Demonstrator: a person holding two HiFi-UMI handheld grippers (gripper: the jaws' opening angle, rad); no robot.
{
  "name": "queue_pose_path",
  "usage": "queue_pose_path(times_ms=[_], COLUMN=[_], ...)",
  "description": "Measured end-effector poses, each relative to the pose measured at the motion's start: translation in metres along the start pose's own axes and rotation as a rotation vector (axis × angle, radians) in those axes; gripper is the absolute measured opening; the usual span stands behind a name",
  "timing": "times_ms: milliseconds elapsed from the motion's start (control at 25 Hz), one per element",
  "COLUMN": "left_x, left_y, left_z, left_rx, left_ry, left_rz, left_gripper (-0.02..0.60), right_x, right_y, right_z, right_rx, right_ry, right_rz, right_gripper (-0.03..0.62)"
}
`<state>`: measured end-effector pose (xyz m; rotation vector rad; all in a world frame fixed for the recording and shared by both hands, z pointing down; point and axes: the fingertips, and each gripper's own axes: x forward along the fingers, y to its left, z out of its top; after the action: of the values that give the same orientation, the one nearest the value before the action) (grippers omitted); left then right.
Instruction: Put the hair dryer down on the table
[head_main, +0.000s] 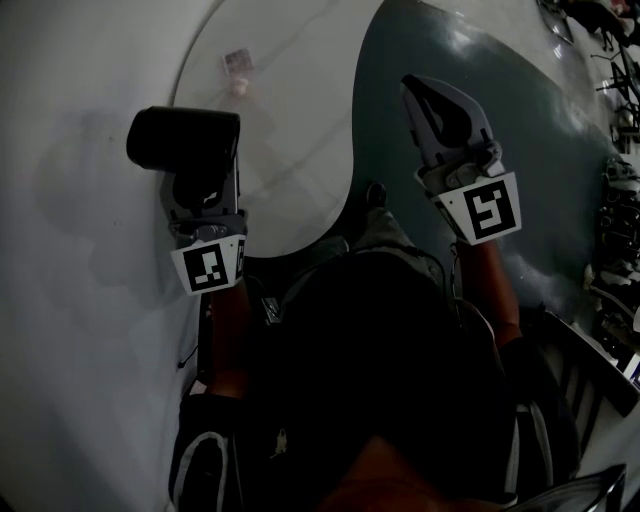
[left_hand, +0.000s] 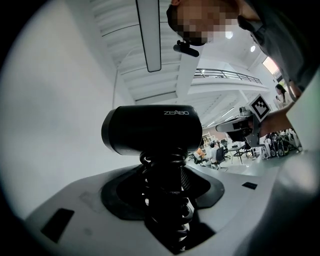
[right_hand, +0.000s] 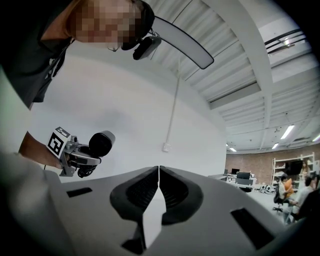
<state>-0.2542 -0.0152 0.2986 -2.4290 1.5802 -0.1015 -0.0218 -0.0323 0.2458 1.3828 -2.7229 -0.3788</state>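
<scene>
Fingers (left_hand: 120, 192) of left gripper (left_hand: 167, 180) are clamped on the hair dryer (left_hand: 150, 131), round its handle w/ the coiled cord (left_hand: 167, 165) wound on it. The handle itself is mostly hidden by cord & pads. In head view the dryer's black barrel sits crosswise atop the left gripper, held up just left of the white table (head_main: 290, 130), not lying on it; whether it overlaps the table edge can't be told. Right gripper (head_main: 415, 95) is well apart to the right, fingers pressed together, nothing btwn them. Small object (head_main: 237, 66) on the table's far side is too blurred to ID. Person's dark torso (head_main: 390, 340) covers the table's near edge.
</scene>
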Motion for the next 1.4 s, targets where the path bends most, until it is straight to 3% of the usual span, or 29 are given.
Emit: queue_pose_path(times_ms=[560, 680, 840, 1040, 1400], left_x=[0.08, 0.082, 0.083, 0.079, 0.063], left_y=[-0.054, -0.061, -0.068, -0.068, -0.056], left_z=[0.015, 0.019, 0.028, 0.033, 0.047], left_rx=[0.0, 0.015, -0.033, -0.01, 0.01], left_ry=[0.066, 0.068, 0.063, 0.089, 0.025], left_rz=[0.061, 0.074, 0.081, 0.075, 0.033], left_gripper=[0.216, 0.216, 0.216, 0.216, 0.216], right_x=[0.0, -0.006, -0.01, -0.006, -0.006], right_y=[-0.105, -0.107, -0.113, -0.116, -0.092], right_z=[-0.023, -0.023, -0.026, -0.03, -0.002], right_rx=[0.065, 0.082, 0.096, 0.12, 0.057], right_ry=[-0.031, -0.055, -0.063, -0.06, -0.077], right_rz=[0.072, 0.089, 0.106, 0.107, 0.075], right_gripper=[0.009, 0.009, 0.009, 0.009, 0.009])
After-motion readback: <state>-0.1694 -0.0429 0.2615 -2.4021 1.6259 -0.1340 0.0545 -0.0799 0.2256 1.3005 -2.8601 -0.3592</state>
